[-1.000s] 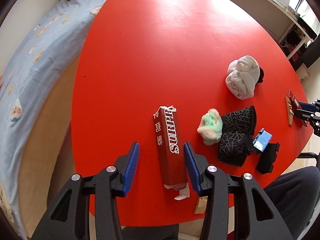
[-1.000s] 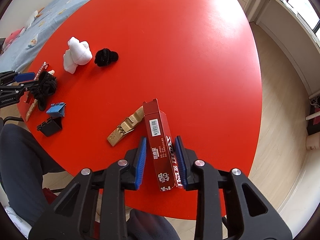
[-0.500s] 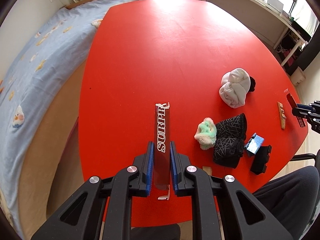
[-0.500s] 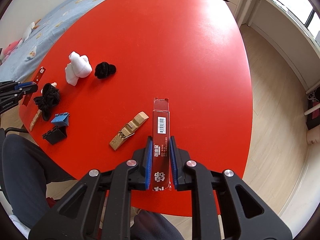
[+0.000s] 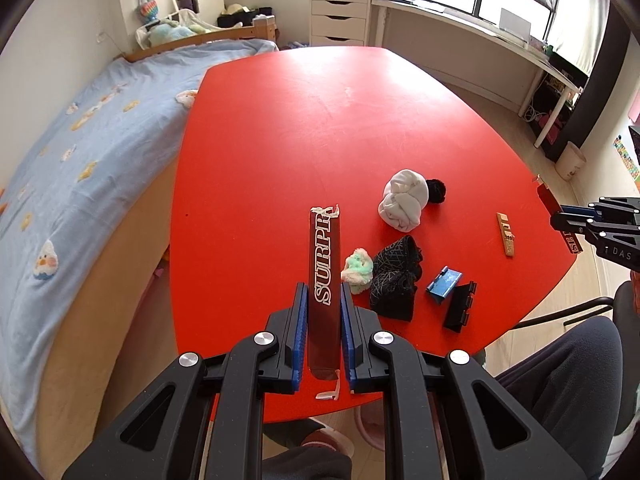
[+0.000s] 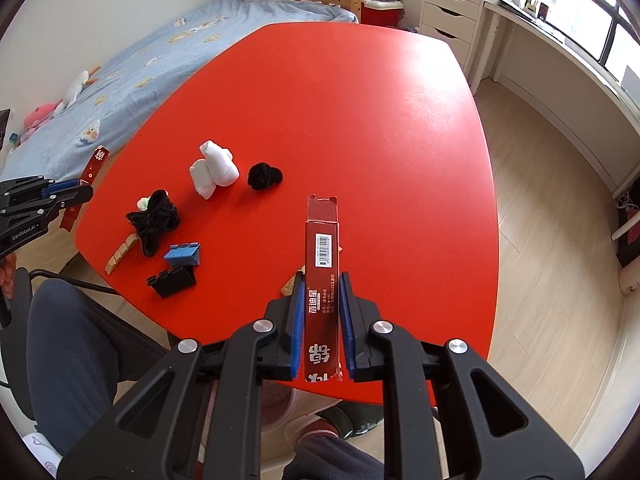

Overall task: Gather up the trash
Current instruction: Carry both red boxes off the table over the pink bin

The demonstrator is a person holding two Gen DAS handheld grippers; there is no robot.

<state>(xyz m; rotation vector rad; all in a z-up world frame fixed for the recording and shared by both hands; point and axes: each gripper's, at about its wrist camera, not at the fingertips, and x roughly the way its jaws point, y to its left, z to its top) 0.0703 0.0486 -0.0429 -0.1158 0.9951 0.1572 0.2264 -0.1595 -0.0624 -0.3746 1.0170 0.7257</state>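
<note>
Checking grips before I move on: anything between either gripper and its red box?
Nothing visible. The left gripper is shut directly on the SURPR box, the right gripper on the barcode box. No bin is clearly in view.

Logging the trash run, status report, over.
Left hand-held gripper shut on red SURPRISE box. Right hand-held gripper shut on red barcode box. Both lifted off the red table; nothing in the way.

Red oval table: bed with blue quilt along left side. White rolled cloth touching small black fuzzy ball on its right. Nearer: mint fluffy ball, black patterned cloth, blue clip, black clip, left to right. Wooden strip near right edge.
</note>
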